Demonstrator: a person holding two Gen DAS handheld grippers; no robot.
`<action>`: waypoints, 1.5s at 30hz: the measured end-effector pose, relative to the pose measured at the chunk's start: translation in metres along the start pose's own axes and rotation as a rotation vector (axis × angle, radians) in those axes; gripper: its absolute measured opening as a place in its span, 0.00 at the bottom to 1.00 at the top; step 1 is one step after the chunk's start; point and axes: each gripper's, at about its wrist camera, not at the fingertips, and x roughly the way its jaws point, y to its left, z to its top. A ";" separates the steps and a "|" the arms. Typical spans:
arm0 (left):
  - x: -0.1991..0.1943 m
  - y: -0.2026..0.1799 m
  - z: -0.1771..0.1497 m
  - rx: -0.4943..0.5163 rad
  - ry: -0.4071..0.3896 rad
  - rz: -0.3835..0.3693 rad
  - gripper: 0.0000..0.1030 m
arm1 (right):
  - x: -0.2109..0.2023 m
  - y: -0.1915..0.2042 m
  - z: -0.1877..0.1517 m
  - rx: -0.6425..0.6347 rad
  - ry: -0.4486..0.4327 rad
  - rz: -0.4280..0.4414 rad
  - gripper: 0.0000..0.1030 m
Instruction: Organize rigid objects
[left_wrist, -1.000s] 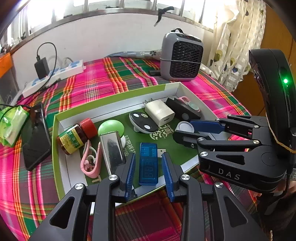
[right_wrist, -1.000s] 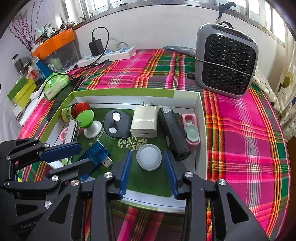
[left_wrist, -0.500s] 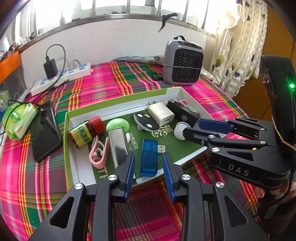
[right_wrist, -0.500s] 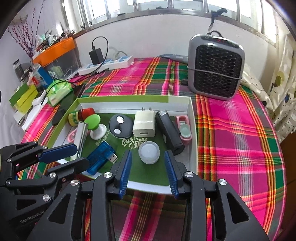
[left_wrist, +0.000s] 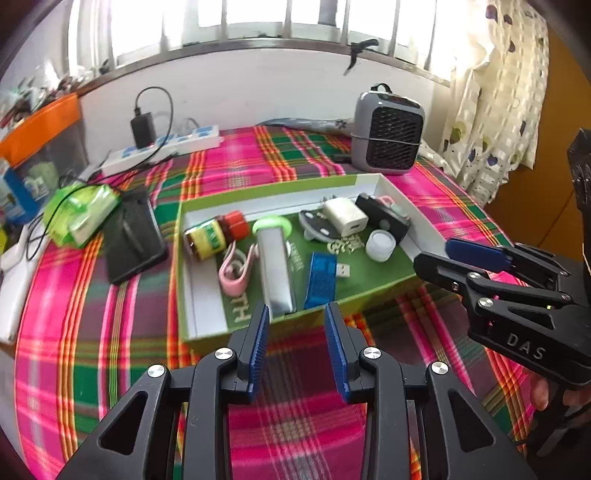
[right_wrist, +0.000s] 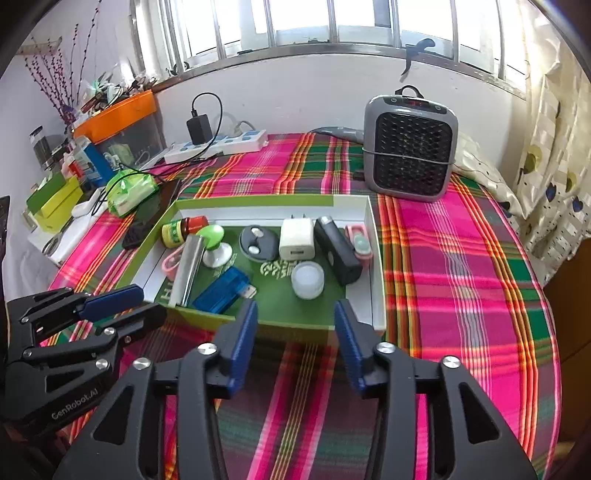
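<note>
Currently both tongs hang over bare plaid cloth on the near side of the green tray (right_wrist: 258, 201), none of them past its near wall. Left gripper (left_wrist: 297, 349) jaws spread, empty; right gripper (right_wrist: 293, 341) jaws spread, empty.

Open room: wide strip of tablecloth (right_wrist: 461, 295) right of the tray, out to the table edge; more cloth between tray and heater (right_wrist: 410, 147). Left of the tray is crowded: black phone (left_wrist: 131, 236) and green tissue pack (left_wrist: 83, 214) just beside the wall.

Tray contents: blue USB stick (right_wrist: 221, 290) and silver bar (right_wrist: 188, 269) lie closest to the near wall, just ahead of the left tongs. White round puck (right_wrist: 307, 280) sits ahead of the right tongs, well inside. White charger (right_wrist: 297, 238), black box (right_wrist: 338, 251), red-capped jar (right_wrist: 183, 230) further back. Right inner wall has a bare white margin.
</note>
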 end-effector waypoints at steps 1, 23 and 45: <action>-0.001 0.000 -0.002 -0.001 0.001 0.007 0.29 | -0.001 0.001 -0.002 0.000 -0.001 -0.003 0.45; -0.005 0.013 -0.054 -0.083 0.067 0.108 0.29 | -0.002 0.007 -0.055 0.033 0.090 -0.069 0.46; -0.009 0.003 -0.073 -0.113 0.042 0.187 0.34 | -0.010 0.007 -0.073 0.037 0.087 -0.159 0.57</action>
